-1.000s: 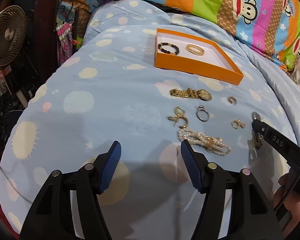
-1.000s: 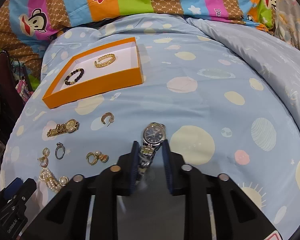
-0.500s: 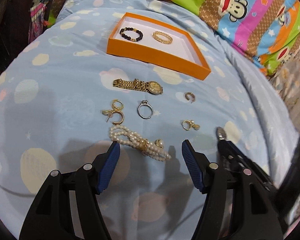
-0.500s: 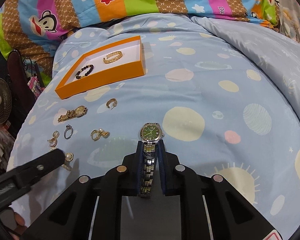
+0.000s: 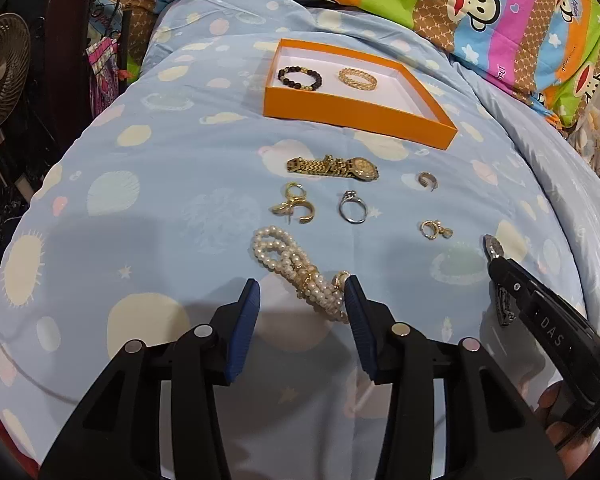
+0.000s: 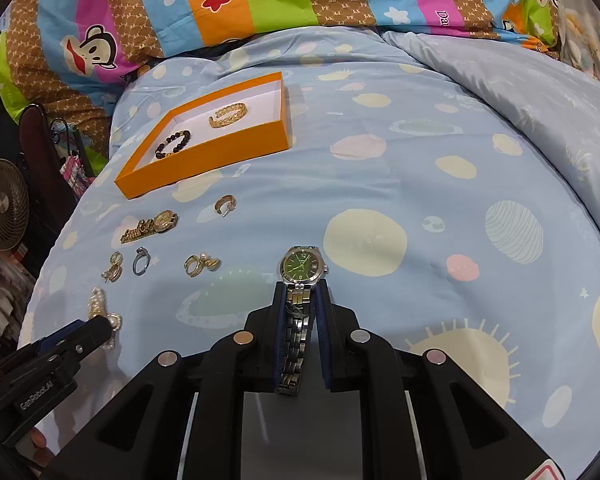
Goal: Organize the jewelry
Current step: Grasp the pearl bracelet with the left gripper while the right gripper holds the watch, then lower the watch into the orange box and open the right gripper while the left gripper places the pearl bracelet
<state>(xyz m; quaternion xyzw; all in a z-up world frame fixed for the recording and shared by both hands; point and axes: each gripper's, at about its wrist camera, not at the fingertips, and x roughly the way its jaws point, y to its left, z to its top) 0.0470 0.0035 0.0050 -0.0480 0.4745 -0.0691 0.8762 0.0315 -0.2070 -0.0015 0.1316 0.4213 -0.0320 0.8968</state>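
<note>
Holding the silver watch in the right tongs, clenched across the link band just below the green dial, with the loose tail of the band hanging back between the black arms and the dial raised above the bed cover. Judging this piece as fairly heavy for its size, hard and smooth, and floppy at the links, so likely to swing or slip through the pads. Judging a grip close under the case, as here, steadier than one far down the band.

Hovering low with the left tongs spread wide and grasping nothing, the near end of the pearl bracelet lying between the tips. Reckoning the pearls as light, limp and prone to rolling, better pinched at the gold clasp knot than on a single strand.

Working over a soft quilted bed, not a firm surface, so expecting small pieces to sink into the cloth. Seeing the gold watch, silver ring and gold earrings loose on the cover, near the orange tray, which is already carrying a beaded bracelet and a gold bangle. Noting a striped monkey-print blanket behind and a fan off to the left.
</note>
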